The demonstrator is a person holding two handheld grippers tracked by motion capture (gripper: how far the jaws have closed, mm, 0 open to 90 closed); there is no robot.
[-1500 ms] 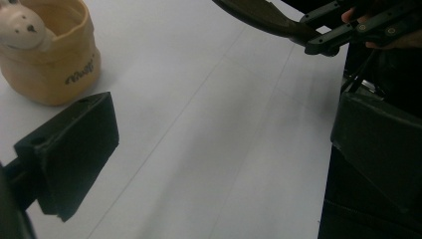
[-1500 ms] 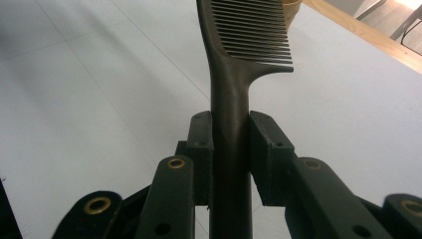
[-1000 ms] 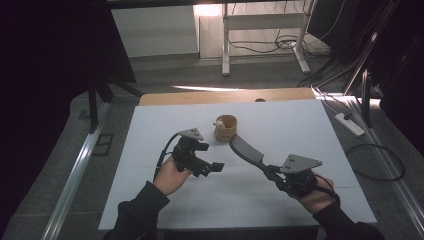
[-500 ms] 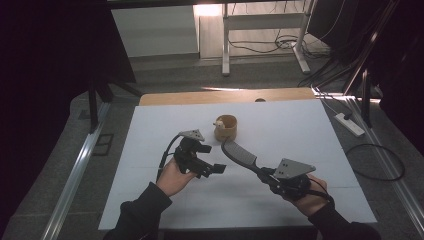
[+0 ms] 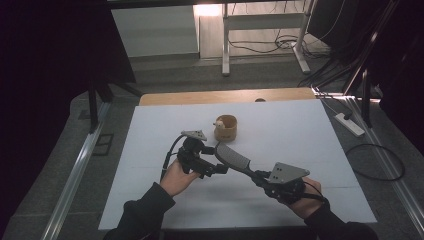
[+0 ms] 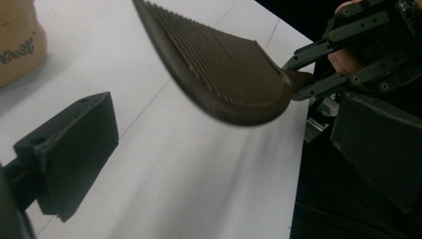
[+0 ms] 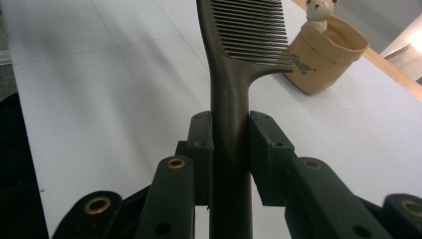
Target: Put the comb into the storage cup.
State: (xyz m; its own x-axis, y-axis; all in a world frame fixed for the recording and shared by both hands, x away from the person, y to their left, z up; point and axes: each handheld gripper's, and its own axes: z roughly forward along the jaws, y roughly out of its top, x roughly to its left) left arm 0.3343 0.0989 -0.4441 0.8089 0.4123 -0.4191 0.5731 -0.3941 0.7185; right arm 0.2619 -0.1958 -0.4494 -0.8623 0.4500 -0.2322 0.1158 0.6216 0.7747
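A dark comb point(image 5: 232, 157) points up and left over the white table point(image 5: 150, 130). My right gripper point(image 5: 256, 175) is shut on its handle point(image 7: 229, 109), which is clamped between both pads with the teeth point(image 7: 254, 30) beyond. My left gripper point(image 5: 220, 167) stands open right beside the comb's head. In the left gripper view its two jaws are wide apart and the ribbed comb head point(image 6: 224, 64) hangs just ahead of them, touching neither. My right gripper point(image 6: 303, 79) holds the comb's far end there.
A tan cup point(image 5: 226, 127) with a small toy bear point(image 7: 318, 10) at its rim stands just beyond the comb on the table. A wooden strip point(image 5: 225, 96) edges the far side. Cables and a power strip point(image 5: 350, 124) lie on the floor to the right.
My right hand has shifted a little to the left with the comb, bringing its head closer to the left gripper. The left hand has stayed put.
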